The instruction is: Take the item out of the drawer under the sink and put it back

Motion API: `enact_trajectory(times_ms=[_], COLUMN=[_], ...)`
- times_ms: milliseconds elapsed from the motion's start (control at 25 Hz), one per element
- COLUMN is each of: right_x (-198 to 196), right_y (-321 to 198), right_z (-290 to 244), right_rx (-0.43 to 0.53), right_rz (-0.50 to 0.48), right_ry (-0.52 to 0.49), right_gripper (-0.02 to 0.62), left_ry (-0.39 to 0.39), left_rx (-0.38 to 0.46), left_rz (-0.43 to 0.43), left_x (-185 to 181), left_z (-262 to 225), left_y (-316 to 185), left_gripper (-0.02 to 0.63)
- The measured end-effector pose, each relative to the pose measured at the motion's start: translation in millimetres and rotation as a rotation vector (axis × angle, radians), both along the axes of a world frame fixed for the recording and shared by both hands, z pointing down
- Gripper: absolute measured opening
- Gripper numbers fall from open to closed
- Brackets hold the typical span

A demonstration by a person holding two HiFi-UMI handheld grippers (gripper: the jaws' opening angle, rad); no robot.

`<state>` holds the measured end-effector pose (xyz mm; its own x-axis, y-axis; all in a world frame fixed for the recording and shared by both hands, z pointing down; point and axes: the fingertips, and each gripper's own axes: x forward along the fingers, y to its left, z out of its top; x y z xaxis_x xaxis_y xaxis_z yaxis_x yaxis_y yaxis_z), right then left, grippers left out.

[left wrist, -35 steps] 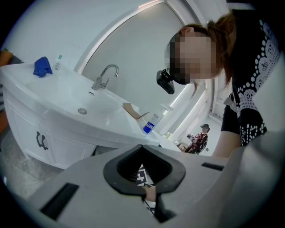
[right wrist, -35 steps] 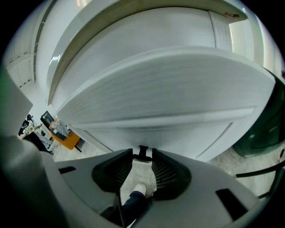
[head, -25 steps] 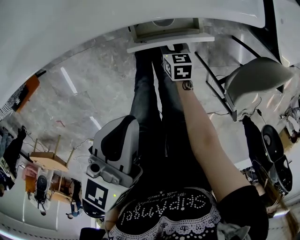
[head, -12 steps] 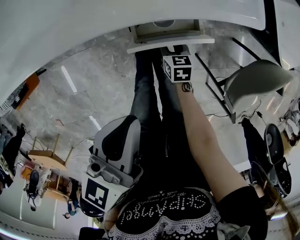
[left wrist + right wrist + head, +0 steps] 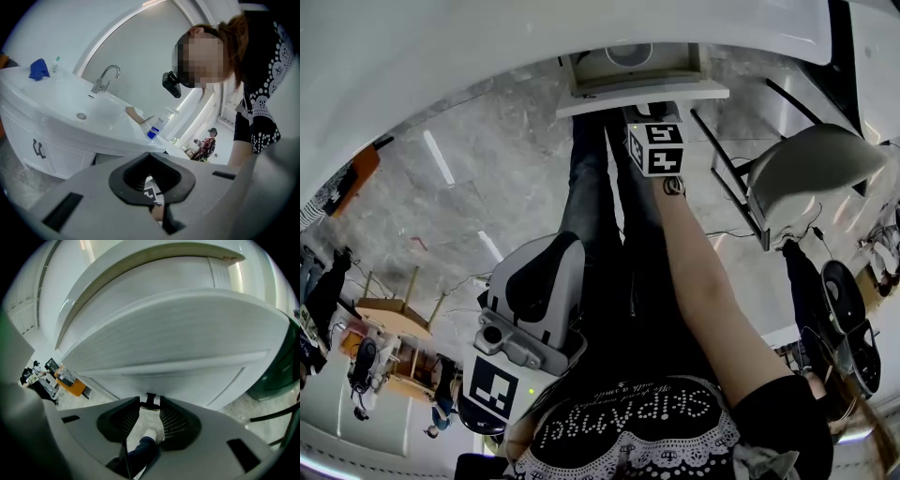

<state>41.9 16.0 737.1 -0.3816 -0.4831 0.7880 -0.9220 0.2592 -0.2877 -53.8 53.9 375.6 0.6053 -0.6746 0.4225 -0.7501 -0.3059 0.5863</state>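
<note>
**Right gripper (image 5: 151,405) clamped on black drawer handle (image 5: 150,398)**

Ribbed pads (image 5: 176,420) pinch the small handle at their tips. Beyond, the white drawer (image 5: 642,92) stands open; a round pale item (image 5: 629,54) inside is half hidden under the sink rim (image 5: 581,23), too dim to identify. Left gripper (image 5: 151,153) hangs closed, empty, well apart.

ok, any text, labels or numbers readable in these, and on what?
None reads for certain.
Shirt: studded lettering, upside down in the head view; letters too unclear to quote.
Bottle on the sink top: blue label, too small.
Marker cubes: square codes only, no letters.
</note>
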Motion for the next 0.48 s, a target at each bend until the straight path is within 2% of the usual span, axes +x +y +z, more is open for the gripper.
enact_trajectory(times_ms=[480], right_x=[-2.3], right_y=[-1.2], right_z=[-0.6], right_rx=[-0.007], right_rz=[-0.015], right_ry=[-0.012], right_gripper=[0.146], left_ry=[0.013], left_rx=[0.013], left_rz=[-0.007], left_x=[-1.0], left_z=[-5.0], left_y=[-6.5], left_gripper=[0.005])
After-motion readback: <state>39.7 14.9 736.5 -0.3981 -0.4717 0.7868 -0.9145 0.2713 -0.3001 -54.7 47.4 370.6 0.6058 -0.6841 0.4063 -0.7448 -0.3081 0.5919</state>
